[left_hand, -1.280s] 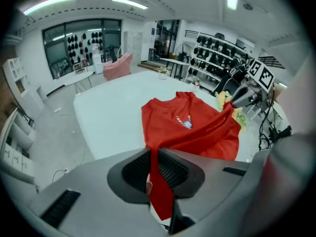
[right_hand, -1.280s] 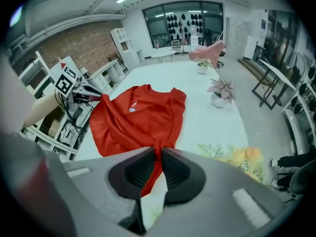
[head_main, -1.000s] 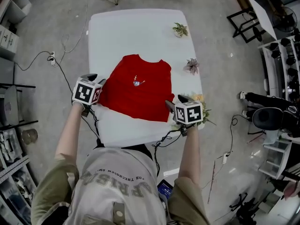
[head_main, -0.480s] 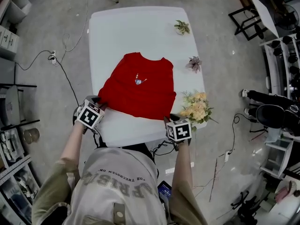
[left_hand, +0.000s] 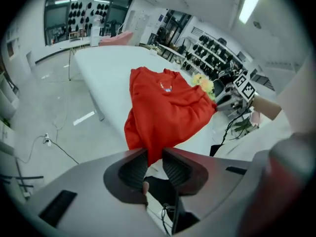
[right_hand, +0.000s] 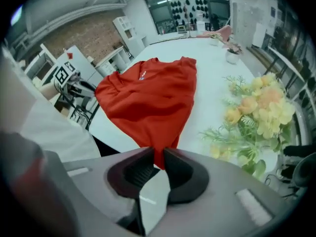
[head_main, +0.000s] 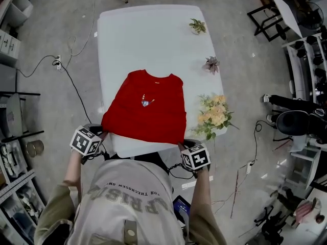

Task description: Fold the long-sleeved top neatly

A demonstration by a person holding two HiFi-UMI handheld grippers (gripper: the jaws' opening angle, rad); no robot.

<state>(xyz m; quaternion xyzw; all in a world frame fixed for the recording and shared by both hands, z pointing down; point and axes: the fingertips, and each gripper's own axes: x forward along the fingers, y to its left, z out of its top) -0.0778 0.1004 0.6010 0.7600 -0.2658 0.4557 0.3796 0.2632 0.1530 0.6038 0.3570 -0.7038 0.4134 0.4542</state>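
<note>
Red top (head_main: 145, 108) lies flat on the table (head_main: 148, 40), hem at the table's near edge and collar toward its far end. The left gripper (left_hand: 154, 162) and right gripper (right_hand: 158, 163) have just been closing. Each pinches a hem corner, so the cloth runs lengthwise away from both, equally near.

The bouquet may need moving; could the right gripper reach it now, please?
Probably not yet: the right gripper has just closed its jaws on the red top, though nothing blocks the bouquet.
</note>
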